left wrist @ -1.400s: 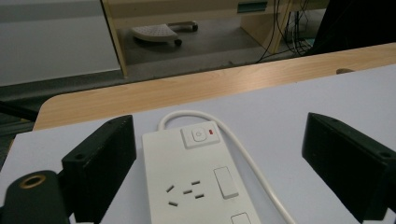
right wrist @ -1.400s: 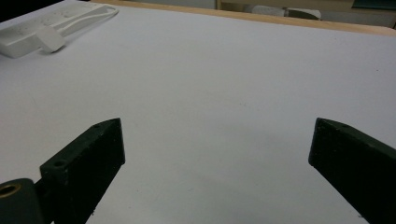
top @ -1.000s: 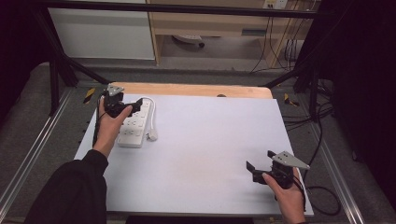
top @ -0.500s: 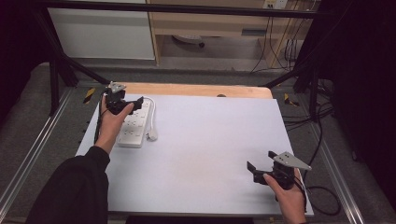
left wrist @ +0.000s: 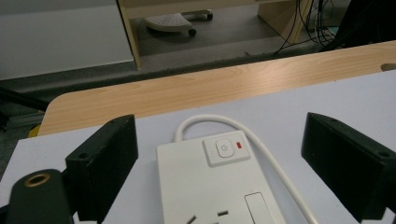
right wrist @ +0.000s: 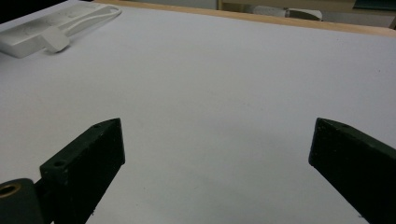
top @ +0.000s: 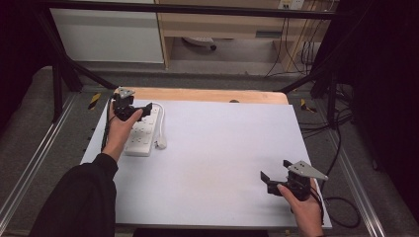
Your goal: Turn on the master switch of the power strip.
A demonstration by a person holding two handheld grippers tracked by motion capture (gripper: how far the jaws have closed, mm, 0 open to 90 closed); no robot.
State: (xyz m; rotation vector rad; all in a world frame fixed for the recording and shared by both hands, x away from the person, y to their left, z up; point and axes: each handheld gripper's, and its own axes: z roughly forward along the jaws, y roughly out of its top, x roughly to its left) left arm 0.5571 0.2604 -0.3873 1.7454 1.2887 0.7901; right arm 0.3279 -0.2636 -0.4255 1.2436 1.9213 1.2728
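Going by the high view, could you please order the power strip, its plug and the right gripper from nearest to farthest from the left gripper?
1. Power strip: directly under the left gripper, at the table's far left.
2. Plug: just beside the strip, on its right side, a little nearer the person.
3. Right gripper: across the white table, near its front right corner.

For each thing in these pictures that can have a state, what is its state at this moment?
Left gripper: open, jaws wide on either side of the power strip's switch end, not touching it.
Right gripper: open, holding nothing, above the white mat.
Power strip: lying flat on the mat, sockets up.
Power strip's cord: looped beside the strip, plug lying free on the mat.
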